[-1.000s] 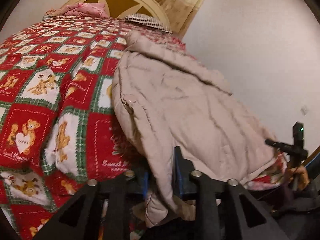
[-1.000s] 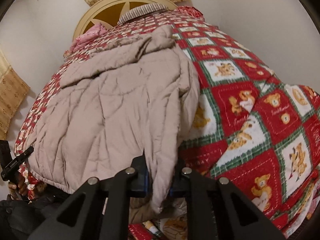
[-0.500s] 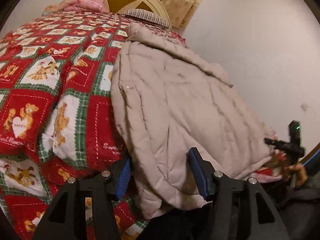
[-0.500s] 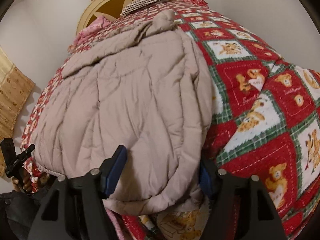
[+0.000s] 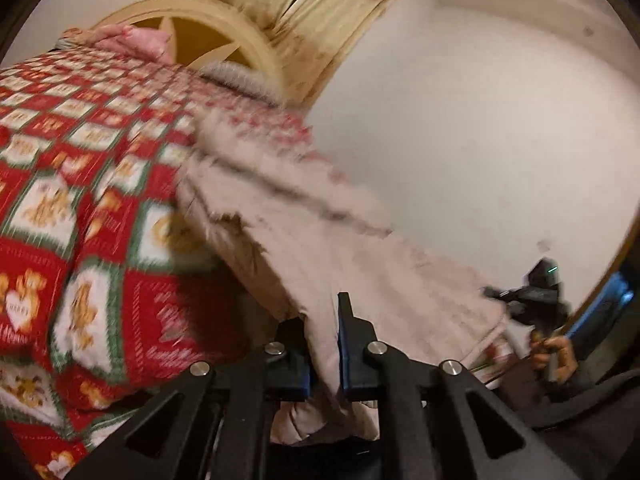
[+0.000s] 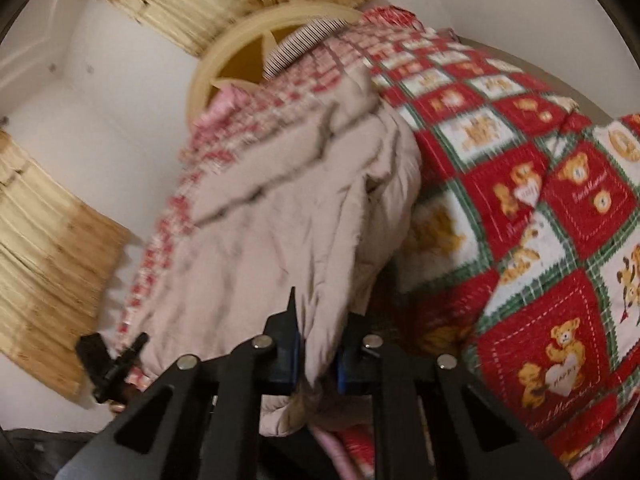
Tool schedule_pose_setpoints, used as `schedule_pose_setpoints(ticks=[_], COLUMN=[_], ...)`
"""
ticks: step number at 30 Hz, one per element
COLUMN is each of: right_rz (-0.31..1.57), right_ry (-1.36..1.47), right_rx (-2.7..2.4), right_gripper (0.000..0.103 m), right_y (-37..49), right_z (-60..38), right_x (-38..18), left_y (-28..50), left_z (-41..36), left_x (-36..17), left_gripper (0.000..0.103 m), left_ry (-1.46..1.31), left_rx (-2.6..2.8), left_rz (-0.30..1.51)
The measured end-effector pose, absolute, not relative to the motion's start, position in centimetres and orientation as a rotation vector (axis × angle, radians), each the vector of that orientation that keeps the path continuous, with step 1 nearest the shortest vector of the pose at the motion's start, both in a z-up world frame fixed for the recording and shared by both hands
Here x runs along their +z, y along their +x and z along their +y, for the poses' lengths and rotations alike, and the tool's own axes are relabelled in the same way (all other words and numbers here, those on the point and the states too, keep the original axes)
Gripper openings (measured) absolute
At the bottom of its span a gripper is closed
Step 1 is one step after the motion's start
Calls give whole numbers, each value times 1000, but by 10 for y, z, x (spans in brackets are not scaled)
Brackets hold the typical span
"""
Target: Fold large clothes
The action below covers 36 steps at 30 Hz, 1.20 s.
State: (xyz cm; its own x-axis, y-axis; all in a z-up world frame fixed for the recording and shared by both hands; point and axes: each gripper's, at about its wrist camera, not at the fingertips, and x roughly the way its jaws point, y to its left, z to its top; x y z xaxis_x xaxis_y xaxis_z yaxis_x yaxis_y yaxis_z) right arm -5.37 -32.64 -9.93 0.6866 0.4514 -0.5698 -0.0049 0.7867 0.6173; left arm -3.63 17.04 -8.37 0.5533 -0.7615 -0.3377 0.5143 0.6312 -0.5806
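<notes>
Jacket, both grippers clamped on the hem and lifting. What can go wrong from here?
1. Each grip is a thin pinch: the left gripper and right gripper hold only a narrow fold of the puffy jacket, so it could slip out mid-lift.
2. The jacket lies on the quilt; dragging may bunch it.
3. Both views are motion-blurred, suggesting a fast move that could upset the fold.

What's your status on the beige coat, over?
Left gripper and right gripper both shut on beige coat hem. Coat lifting off teddy-bear quilt. Nothing in the way.
</notes>
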Motion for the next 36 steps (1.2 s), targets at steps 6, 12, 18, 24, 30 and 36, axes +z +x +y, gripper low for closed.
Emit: schedule_pose_setpoints(ticks=[6,12,18,24,30,36], right_rz=[674,534,489,511,623,686], right_ry=[619,716,713,645,629,727], right_rx=[381,387,320,207,16,-23], right_gripper=[16,16,16,16,18,35], right_y=[-86,-91,-15,106,229,276], right_z=[-312,-329,-337,-344,-355,-369], right_x=[-41,-7,16,22,-54,-140], left_y=[-61,-28,73,210,302,328], left_z=[186,201,186,157,144,173], left_x=[-16,13,25,1,-70,-122], left_gripper=[9,9,9,10,16,24], left_ry=[-471,-639,-697,-716,-737,-1002], left_rx=[-921,-905,-783,-561,-384,-487], left_rz=[465,465,524,688,916,1032])
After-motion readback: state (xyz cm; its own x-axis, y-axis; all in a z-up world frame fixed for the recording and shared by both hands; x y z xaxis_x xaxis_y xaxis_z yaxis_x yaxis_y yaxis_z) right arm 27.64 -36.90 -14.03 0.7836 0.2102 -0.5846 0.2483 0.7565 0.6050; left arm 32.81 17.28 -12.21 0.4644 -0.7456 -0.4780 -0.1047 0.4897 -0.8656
